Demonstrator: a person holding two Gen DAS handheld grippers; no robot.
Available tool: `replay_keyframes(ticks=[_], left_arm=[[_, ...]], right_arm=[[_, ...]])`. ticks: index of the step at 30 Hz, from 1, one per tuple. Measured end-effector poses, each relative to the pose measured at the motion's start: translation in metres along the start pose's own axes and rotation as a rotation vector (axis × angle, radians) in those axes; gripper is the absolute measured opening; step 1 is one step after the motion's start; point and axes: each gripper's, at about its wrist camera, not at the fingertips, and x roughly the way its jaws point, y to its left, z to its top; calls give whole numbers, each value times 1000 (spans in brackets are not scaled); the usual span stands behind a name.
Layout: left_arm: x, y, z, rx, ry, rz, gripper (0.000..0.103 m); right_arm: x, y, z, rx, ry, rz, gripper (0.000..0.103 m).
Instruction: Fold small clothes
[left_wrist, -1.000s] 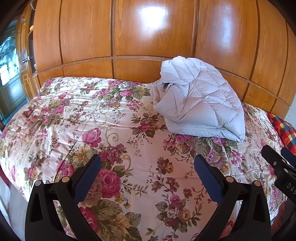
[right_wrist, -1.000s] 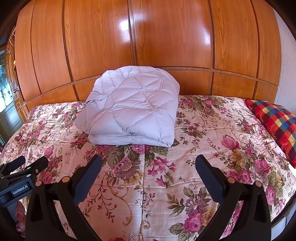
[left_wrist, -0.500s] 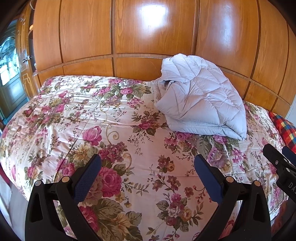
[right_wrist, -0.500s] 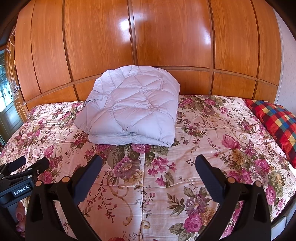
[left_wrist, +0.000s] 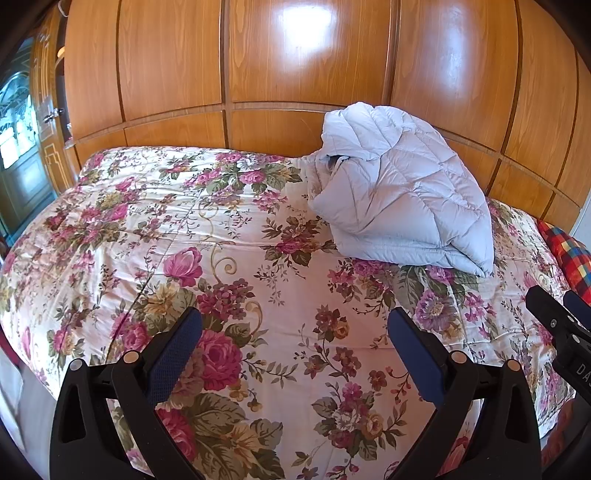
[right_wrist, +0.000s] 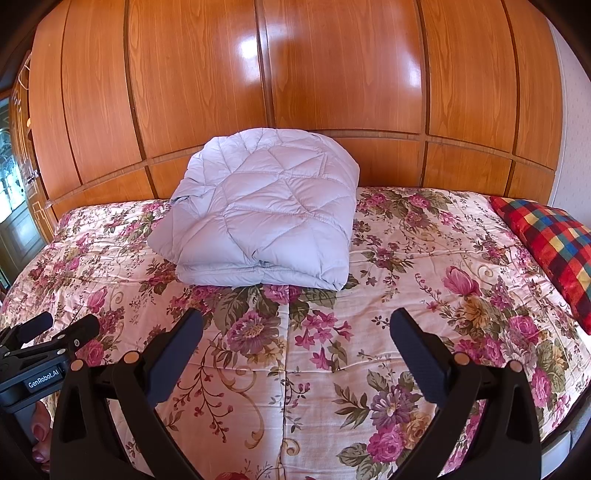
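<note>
A pale grey quilted puffer garment (right_wrist: 262, 214) lies folded in a thick bundle on the floral bedspread (right_wrist: 369, 332), against the wooden headboard. In the left wrist view it (left_wrist: 402, 199) sits at the far right of the bed. My left gripper (left_wrist: 295, 328) is open and empty, held over the near part of the bed, well short of the garment. My right gripper (right_wrist: 295, 328) is open and empty, in front of the bundle. The left gripper also shows at the left edge of the right wrist view (right_wrist: 48, 332), and the right gripper at the right edge of the left wrist view (left_wrist: 554, 314).
A glossy wooden panelled wall (right_wrist: 295, 74) stands behind the bed. A red checked pillow (right_wrist: 554, 240) lies at the bed's right end. A glazed wooden door (left_wrist: 22, 147) is at the far left. The bed's near edge drops off below the grippers.
The left wrist view has shifted slightly, so the garment sits a little higher in the frame. The right gripper and the garment have not visibly moved.
</note>
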Motion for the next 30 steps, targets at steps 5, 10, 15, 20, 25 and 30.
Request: replay_keyframes(ticks=[5,10,15,20,25,30], left_arm=[[2,1,-1,0,7,-1,99],[4,2,-1,0,14,0,99],[5,2,-2,1,18,-2,99],[6,2,-2,0,26,-5,99],[13,3,-2,-7,54,-9,99],[23,7,-4,-20,100,-12,99]], right_arm=[[1,0,-1,0,4,0,101],[3,0,-1,0,8,-2,101],[3,0,-1,0,11,-3,101],[2,0,-2,3,9,-6,101],[3,0,-2,8,12,-8,101],[9,-2,-5,12,27,-18,101]])
